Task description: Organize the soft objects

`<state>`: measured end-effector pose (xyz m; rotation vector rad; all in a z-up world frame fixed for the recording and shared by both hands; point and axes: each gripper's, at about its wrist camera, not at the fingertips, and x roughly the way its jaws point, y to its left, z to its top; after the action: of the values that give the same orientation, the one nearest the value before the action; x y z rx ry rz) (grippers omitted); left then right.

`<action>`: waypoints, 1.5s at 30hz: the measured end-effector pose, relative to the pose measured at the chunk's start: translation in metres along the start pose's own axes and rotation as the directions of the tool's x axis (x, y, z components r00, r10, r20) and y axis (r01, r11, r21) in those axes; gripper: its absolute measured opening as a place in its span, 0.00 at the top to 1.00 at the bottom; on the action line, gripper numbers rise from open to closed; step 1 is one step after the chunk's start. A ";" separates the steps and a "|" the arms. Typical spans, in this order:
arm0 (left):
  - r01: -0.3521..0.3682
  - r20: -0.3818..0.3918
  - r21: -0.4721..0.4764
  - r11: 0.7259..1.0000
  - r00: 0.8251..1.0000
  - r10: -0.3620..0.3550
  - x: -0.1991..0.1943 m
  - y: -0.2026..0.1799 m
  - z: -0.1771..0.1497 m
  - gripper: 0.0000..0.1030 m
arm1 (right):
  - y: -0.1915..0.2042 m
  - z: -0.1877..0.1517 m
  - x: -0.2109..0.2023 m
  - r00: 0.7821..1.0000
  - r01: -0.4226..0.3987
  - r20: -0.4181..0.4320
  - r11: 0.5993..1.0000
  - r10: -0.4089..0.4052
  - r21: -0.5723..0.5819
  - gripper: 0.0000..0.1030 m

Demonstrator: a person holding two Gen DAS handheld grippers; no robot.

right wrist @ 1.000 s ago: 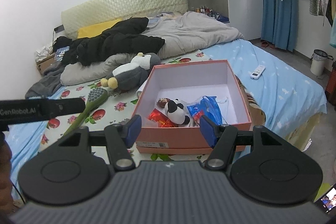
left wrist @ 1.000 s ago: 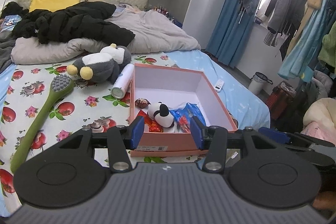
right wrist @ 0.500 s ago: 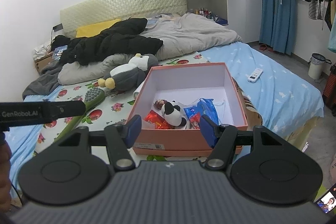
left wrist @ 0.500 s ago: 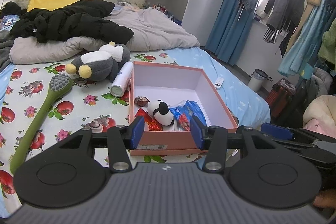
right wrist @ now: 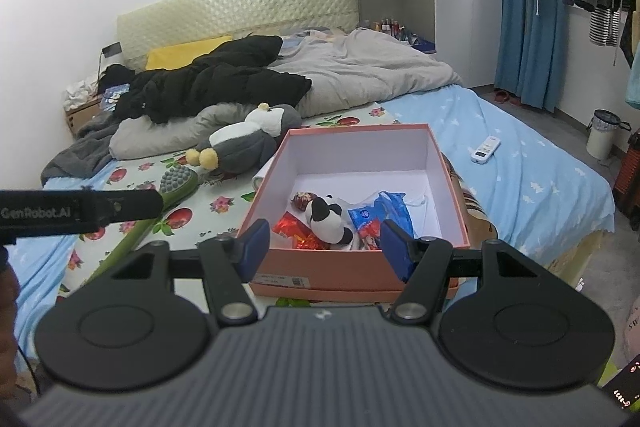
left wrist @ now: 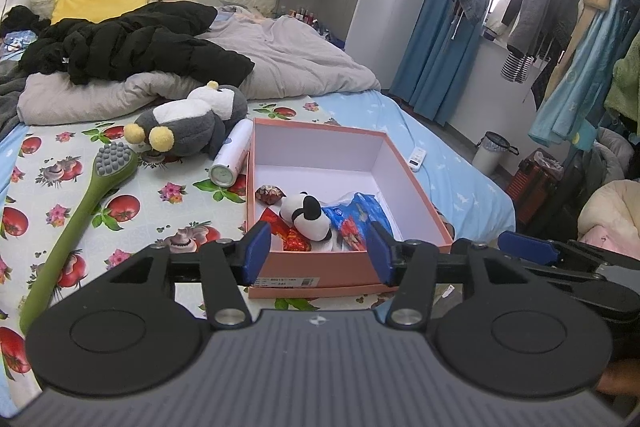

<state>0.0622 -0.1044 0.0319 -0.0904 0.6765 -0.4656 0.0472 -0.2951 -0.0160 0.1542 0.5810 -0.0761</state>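
Observation:
A pink open box (left wrist: 404, 163) (right wrist: 276, 163) sits on the bed. Inside lie a small panda plush (left wrist: 306, 217) (right wrist: 326, 219), red wrappers (left wrist: 294, 241) and a blue packet (left wrist: 356, 215). A grey penguin plush (left wrist: 188, 121) (right wrist: 244, 143) lies on the bed left of the box, beside a white cylinder (left wrist: 232, 157). My left gripper (left wrist: 318, 253) is open and empty, short of the box's near wall. My right gripper (right wrist: 326, 247) is open and empty, also short of the box.
A green long-handled brush (left wrist: 80, 207) (right wrist: 168, 195) lies at left on the fruit-print sheet. A black jacket (left wrist: 132, 43) and grey duvet (left wrist: 296, 63) are piled at the bed's head. A white remote (right wrist: 485, 149) lies on the blue sheet. Clothes hang at right.
Both grippers have drawn back slightly from the box and risen a little; the view has shifted only slightly. Both stay open.

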 end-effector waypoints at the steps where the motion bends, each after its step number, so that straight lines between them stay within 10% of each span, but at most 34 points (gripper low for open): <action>1: 0.001 -0.001 -0.001 1.000 1.000 -0.001 0.000 0.000 0.000 0.43 | 0.000 0.000 0.000 1.000 0.001 -0.001 1.000 -0.001 0.002 0.38; 7: -0.002 -0.004 -0.006 1.000 1.000 0.002 0.001 0.001 -0.001 0.42 | 0.000 -0.001 0.001 1.000 0.003 -0.005 1.000 -0.003 0.000 0.37; 12: -0.010 0.005 -0.001 1.000 1.000 0.010 0.000 0.003 -0.002 0.21 | -0.002 -0.001 0.004 1.000 0.018 -0.012 1.000 -0.019 -0.010 0.00; 20: -0.029 0.004 0.006 1.000 1.000 0.029 0.000 0.004 -0.002 0.05 | -0.004 -0.001 0.006 0.999 0.030 -0.017 1.000 -0.030 -0.006 0.00; 45: -0.079 -0.029 0.003 0.997 0.996 0.079 0.006 0.006 -0.002 0.01 | -0.004 -0.001 0.008 0.999 0.034 -0.026 0.999 -0.034 -0.007 0.00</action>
<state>0.0668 -0.1017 0.0255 -0.0554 0.7053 -0.3919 0.0528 -0.2990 -0.0221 0.1392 0.6102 -0.1056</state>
